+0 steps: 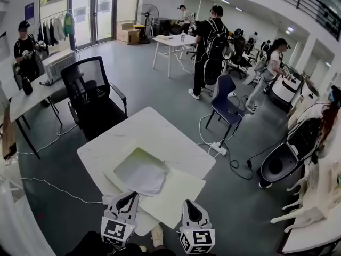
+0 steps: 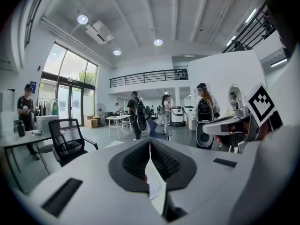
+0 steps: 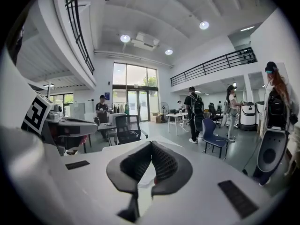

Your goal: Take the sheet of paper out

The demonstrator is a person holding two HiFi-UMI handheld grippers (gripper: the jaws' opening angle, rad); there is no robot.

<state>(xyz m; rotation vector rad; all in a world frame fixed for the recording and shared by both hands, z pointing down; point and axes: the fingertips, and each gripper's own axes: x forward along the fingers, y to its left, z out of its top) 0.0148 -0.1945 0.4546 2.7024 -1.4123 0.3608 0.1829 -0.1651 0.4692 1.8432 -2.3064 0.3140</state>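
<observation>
On the white table lies a rumpled pale folder with a yellow-green edge. It rests partly on a large cream sheet that reaches the table's near edge. My left gripper is at the sheet's near left edge. In the left gripper view its jaws are shut on a strip of white paper, which hangs below the tips. My right gripper sits at the sheet's near right edge with its jaws shut tip to tip. Something pale shows behind the tips; whether it is pinched is unclear.
A black office chair stands at the table's far left corner and a blue chair at the far right. A power strip with cables lies on the floor to the right. Several people stand farther back among other tables.
</observation>
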